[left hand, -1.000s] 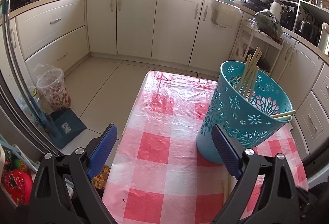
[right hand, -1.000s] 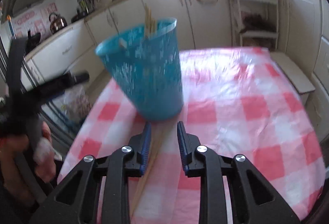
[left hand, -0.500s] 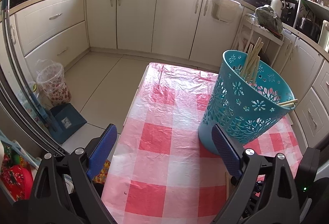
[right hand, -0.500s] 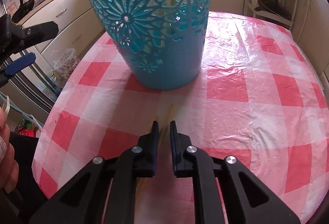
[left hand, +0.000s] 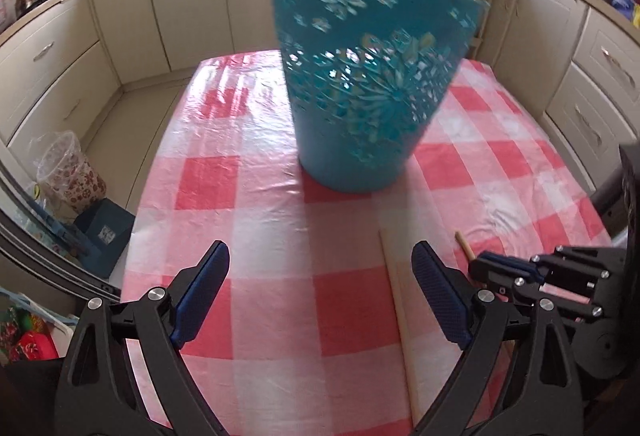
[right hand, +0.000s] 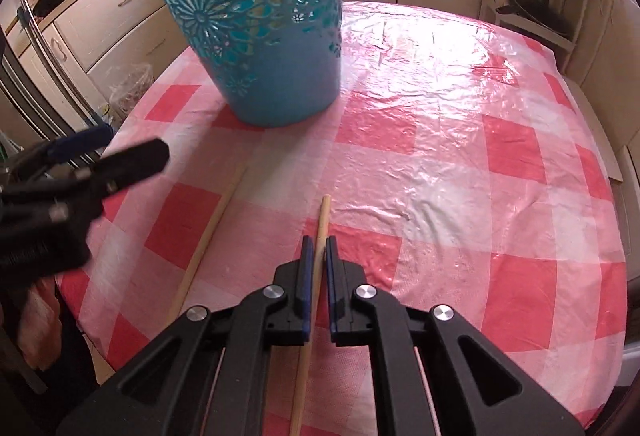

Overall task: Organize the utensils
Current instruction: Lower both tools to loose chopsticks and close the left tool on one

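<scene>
My right gripper (right hand: 317,250) is clamped on one chopstick (right hand: 322,217) near the basket (right hand: 256,24); left gripper (left hand: 320,288), fingers apart, nears the other chopstick (left hand: 396,288); next I lift

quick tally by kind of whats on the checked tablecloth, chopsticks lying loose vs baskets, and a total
Pale wooden chopsticks lying loose: 2, one flat on the cloth, one between the pads of the right gripper
Teal plastic cut-out baskets: 1
Total: 3
What is inside the basket cannot be seen.
</scene>
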### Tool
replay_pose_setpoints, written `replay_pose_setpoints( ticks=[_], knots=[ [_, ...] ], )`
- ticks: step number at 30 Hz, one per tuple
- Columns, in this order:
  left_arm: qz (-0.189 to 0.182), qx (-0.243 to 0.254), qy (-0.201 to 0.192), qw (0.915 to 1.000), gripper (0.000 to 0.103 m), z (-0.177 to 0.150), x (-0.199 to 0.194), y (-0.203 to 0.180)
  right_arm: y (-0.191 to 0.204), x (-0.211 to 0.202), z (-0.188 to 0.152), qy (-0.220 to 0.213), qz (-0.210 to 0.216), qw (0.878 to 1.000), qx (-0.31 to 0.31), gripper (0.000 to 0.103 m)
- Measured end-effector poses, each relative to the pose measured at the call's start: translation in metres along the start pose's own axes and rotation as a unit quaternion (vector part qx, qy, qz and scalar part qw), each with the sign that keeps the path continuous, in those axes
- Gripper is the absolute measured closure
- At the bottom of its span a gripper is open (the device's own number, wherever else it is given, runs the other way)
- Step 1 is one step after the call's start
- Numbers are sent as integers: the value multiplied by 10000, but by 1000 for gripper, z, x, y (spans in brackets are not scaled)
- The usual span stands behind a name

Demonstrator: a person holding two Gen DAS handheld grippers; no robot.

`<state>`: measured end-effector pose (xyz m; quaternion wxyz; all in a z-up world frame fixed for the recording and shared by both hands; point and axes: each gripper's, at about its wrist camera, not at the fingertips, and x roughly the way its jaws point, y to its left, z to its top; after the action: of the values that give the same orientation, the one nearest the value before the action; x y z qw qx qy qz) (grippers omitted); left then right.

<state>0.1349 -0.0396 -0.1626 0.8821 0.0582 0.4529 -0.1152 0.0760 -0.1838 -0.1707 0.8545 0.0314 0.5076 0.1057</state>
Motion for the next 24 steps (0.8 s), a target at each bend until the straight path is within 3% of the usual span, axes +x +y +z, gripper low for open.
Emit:
replay_pose_setpoints(
  ticks=[5, 12, 14, 16, 19, 24],
  knots=[
    [-72, 64, 264, 9996, 23, -8, 12, -14, -2, -4, -4, -4, 61, 10000, 4, 96],
    [-195, 117, 458, 9987, 43, -13, 21, -22, -11, -8, -7, 4, 144, 9999, 33, 96],
    [-211, 163, 491, 9984, 53, -15, 24, -26, -13, -9, -7, 10, 176, 9998, 46, 96],
    [-152, 158, 452, 9987, 76, -16, 26, -28, -14, -10, -8, 8, 198, 9998, 55, 96],
    [-220, 101, 437, 9988, 97, -14, 26, -24, -13, -9, -7, 9, 212, 9998, 65, 96],
    [-212, -70, 442, 9988, 97, -12, 24, -13, -14, -10, -8, 8, 230, 9997, 101, 96]
  ],
)
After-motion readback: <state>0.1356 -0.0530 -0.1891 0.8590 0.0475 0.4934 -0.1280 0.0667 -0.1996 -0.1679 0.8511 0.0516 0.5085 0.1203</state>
